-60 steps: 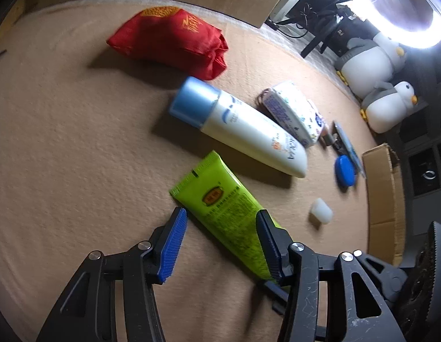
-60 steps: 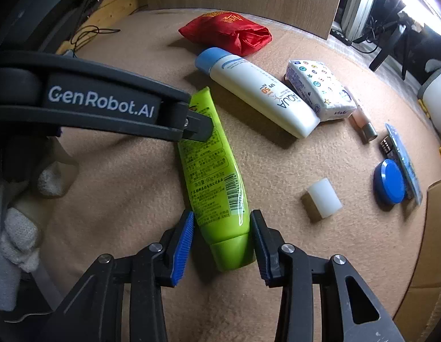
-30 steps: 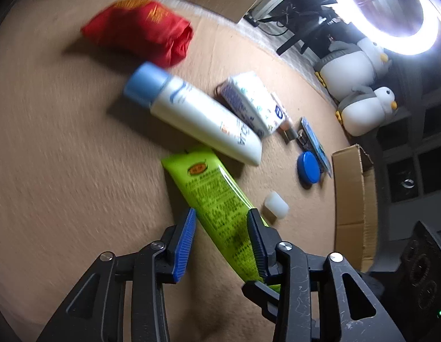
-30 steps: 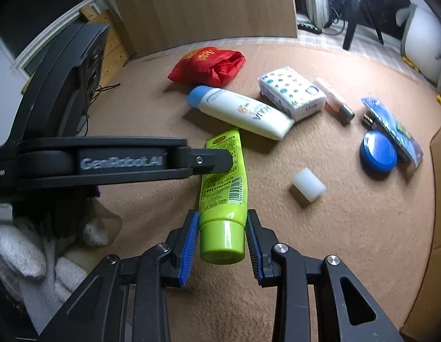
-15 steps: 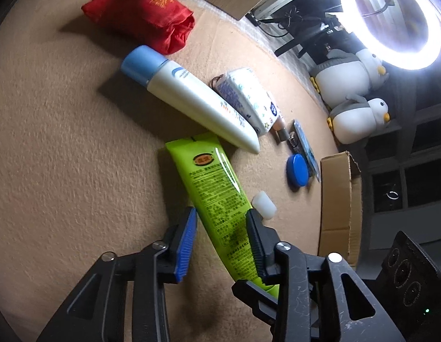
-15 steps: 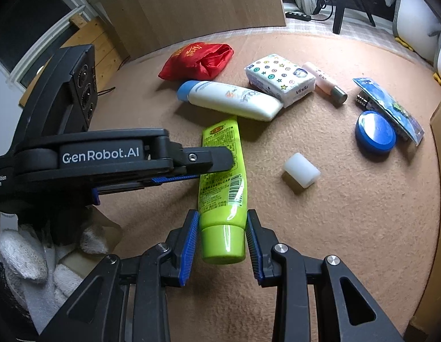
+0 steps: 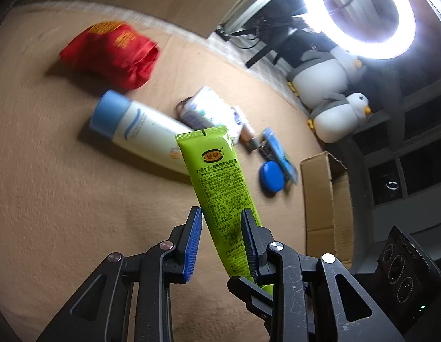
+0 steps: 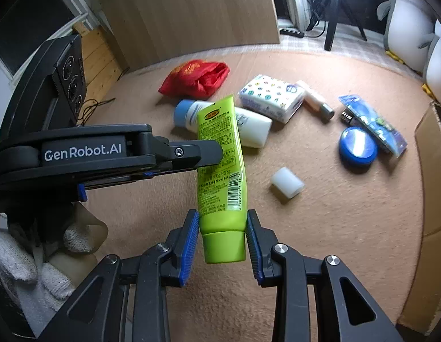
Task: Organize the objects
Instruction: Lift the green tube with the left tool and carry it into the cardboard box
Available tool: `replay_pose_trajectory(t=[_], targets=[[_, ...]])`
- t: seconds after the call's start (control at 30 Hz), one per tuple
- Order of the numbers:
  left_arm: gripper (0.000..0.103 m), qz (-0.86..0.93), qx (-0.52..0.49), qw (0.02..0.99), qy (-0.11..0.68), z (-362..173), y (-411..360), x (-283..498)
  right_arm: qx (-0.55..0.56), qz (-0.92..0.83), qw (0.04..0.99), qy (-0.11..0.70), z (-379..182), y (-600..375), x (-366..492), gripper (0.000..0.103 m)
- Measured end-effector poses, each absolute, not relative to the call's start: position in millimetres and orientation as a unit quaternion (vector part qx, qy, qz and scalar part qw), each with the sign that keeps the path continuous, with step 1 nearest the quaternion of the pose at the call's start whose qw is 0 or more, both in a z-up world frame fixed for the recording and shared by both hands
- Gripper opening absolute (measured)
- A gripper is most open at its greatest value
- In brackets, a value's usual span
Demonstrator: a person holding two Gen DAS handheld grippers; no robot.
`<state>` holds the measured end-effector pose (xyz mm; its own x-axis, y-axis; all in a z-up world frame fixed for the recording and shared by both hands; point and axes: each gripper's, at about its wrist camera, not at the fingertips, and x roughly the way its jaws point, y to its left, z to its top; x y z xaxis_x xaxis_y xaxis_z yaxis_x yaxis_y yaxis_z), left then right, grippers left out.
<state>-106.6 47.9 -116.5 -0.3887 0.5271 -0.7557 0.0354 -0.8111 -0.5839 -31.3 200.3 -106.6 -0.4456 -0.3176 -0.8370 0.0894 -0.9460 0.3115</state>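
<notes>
The green tube point(image 8: 220, 171), previously flat on the mat point(image 8: 334, 256), is now raised at frame centre, clamped by the right gripper point(image 8: 221, 245) and left gripper point(image 7: 221, 242); boxing is presumably next.

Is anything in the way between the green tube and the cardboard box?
Nothing visible blocks it. The green tube is lifted above the table clutter, and the cardboard box sits open off to the side.

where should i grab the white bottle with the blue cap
Grip the white bottle across its round body near the middle, coming down from above with the fingers straddling its width. It lies flat on the mat, and the held green tube partly covers it in both views.
</notes>
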Motion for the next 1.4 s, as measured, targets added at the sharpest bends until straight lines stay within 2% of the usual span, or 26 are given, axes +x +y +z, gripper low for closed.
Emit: replay_pose_trajectory(t=[0.37,0.63,0.8,0.9,1.0,1.1,1.2,1.4], targets=[[0.028,0.795,-0.52,0.214,-0.229,-85.7,119.3,-127.2,0.478,-0.866,0.074,-0.128,-75.2,251.8,-21.0,0.03],[0.028,0.785,-0.518,0.275,-0.197,-74.4,215.7,-143.8,0.448,-0.883,0.01,-0.141,-56.8,321.3,-2.9,0.029],[0.023,0.777,-0.514,0.322,-0.169,-65.7,290.2,-148.2,0.437,-0.884,-0.032,-0.161,-53.4,373.0,16.4,0.028],[0.023,0.754,-0.538,0.347,-0.147,-78.9,336.4,-156.8,0.432,-0.886,-0.048,-0.164,-53.5,391.9,24.9,0.025],[0.022,0.759,-0.549,0.323,-0.135,-95.9,361.1,-167.7,0.429,-0.879,-0.069,-0.194,-60.7,416.8,30.6,0.026],[0.023,0.759,-0.552,0.324,-0.116,-100.0,374.7,-165.7,0.424,-0.854,-0.05,-0.297,-76.3,450.5,34.2,0.026],[0.025,0.756,-0.562,0.319,-0.106,-102.9,377.8,-167.5,0.413,-0.834,-0.044,-0.365,-89.4,472.1,36.6,0.027],[0.025,0.771,-0.55,0.311,-0.075,-94.7,382.9,-162.2,0.396,-0.821,-0.057,-0.408,-96.9,490.8,43.8,0.028]])
